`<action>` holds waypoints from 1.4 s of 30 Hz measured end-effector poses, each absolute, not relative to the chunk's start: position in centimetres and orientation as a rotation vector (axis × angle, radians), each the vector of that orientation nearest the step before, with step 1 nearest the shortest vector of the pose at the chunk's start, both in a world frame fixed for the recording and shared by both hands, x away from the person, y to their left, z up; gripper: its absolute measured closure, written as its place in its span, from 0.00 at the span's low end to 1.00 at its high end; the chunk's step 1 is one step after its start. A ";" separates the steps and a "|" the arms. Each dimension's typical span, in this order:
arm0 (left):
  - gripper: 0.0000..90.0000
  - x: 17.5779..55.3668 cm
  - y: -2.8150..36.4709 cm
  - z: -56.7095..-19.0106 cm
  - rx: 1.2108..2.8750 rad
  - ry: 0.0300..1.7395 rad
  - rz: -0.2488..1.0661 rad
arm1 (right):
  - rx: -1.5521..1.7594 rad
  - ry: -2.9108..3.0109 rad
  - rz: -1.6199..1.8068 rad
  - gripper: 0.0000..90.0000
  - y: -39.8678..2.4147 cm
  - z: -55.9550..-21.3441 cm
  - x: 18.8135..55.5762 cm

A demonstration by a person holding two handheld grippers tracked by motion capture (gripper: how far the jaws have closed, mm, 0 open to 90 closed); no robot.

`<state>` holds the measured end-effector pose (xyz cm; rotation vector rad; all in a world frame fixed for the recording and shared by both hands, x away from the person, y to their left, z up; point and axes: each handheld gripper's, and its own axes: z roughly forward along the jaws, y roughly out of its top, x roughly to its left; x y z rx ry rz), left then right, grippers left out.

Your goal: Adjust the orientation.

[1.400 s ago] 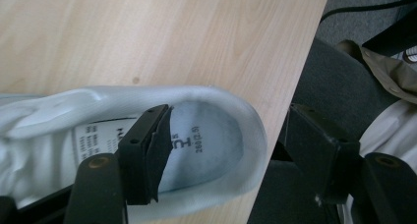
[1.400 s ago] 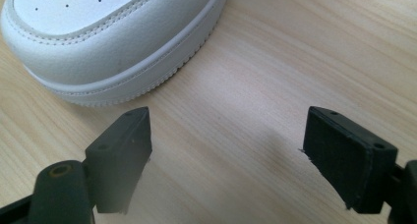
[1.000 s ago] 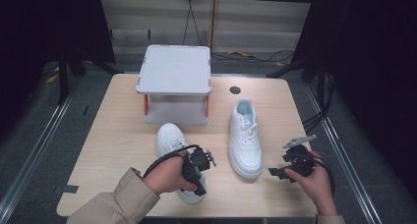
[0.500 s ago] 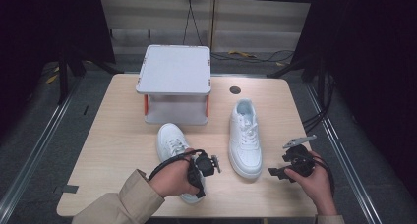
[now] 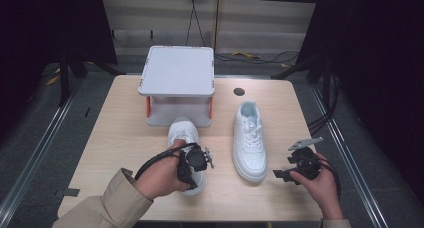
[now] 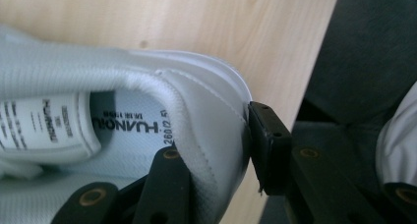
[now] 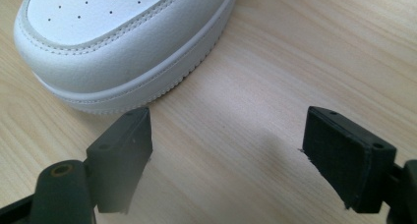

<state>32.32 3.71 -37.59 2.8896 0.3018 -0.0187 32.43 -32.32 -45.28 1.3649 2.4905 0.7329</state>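
Observation:
Two white sneakers are on the wooden table (image 5: 115, 138). My left gripper (image 5: 190, 168) (image 6: 219, 150) is shut on the heel of the left sneaker (image 5: 182, 133) (image 6: 206, 116), one jaw inside the collar and one outside. Its jaws have just closed on that heel wall, then eased open a touch. The sneaker's toe points at the white stand (image 5: 177, 73). Whether its sole is off the table I cannot tell. The right sneaker (image 5: 250, 138) (image 7: 123, 52) lies flat with its toe toward the person. My right gripper (image 5: 284, 167) (image 7: 233, 145) is open just right of that toe, over bare wood.
The white two-level stand has orange posts and sits at the back middle of the table. A small dark round spot (image 5: 239, 91) lies behind the right sneaker. The table's near edge is close under both hands; dark floor and cables surround the table.
The left gripper's jaws have closed on the left sneaker's heel. The hand has risen, and the sneaker's toe now lies nearer the stand. The right hand has kept still.

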 end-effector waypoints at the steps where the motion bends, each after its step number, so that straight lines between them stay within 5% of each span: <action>1: 0.79 32.5 3.8 -37.3 2.896 0.299 0.015 | 1.366 2.489 0.731 0.21 -32.4 -45.3 32.4; 9: 0.79 35.3 4.9 -35.7 2.891 0.342 0.140 | 1.370 2.486 0.731 0.21 -32.4 -45.3 32.4; 18: 0.77 41.1 7.7 -40.3 2.932 0.413 0.171 | 1.349 2.494 0.722 0.21 -32.1 -45.3 32.5; 33: 0.77 42.0 9.2 -42.1 2.935 0.469 0.097 | 1.301 2.495 0.747 0.21 -31.4 -44.1 32.5; 42: 0.69 42.2 11.2 -42.8 2.891 0.554 0.113 | 1.293 2.502 0.738 0.21 -31.2 -44.1 32.7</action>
